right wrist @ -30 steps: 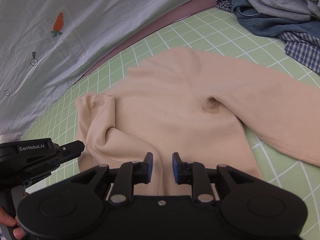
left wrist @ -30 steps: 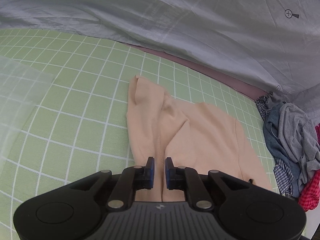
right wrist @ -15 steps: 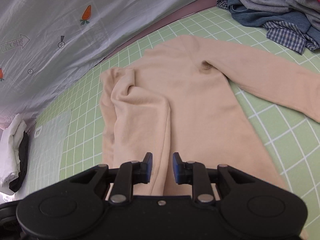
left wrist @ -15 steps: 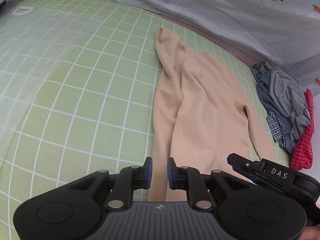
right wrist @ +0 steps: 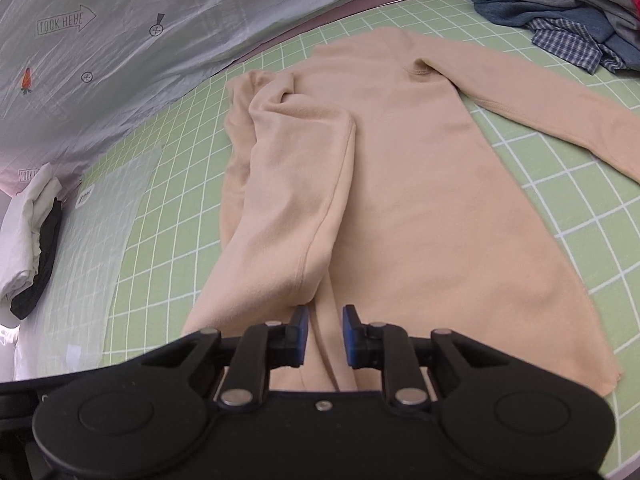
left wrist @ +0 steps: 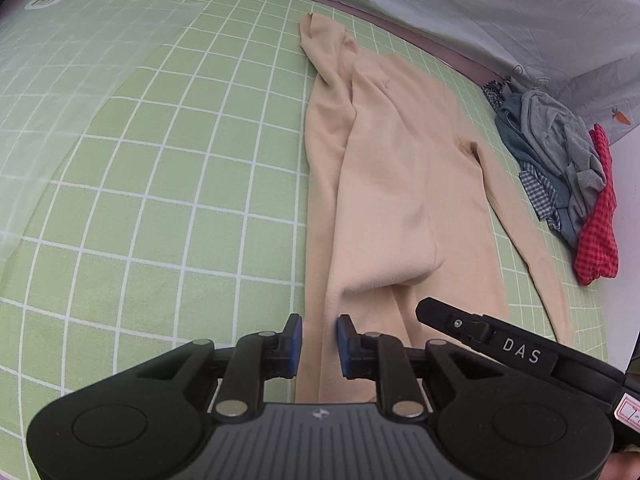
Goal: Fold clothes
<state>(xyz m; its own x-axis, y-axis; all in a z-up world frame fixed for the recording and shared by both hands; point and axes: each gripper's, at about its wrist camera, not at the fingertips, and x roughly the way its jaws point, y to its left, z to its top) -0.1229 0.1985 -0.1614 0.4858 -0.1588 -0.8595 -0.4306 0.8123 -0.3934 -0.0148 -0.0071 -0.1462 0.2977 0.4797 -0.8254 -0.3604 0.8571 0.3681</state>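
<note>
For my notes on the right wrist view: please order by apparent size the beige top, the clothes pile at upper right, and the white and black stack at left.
1. Beige top, clearly largest.
2. and 3. Clothes pile and white and black stack: similar, both cut by the frame edge, so unranked.

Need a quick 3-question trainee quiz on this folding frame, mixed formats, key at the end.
1. True or false: one sleeve of the beige top is folded over its body, the other stretched out on the mat.
2. Multiple choice: the left tool and the right tool are A) both open, B) both shut, C) one shut on cloth.
3. Fill in: the folded white and dark clothes lie at the ____ edge of the right wrist view.

Key: 1 true; 2 A; 3 left.
</note>
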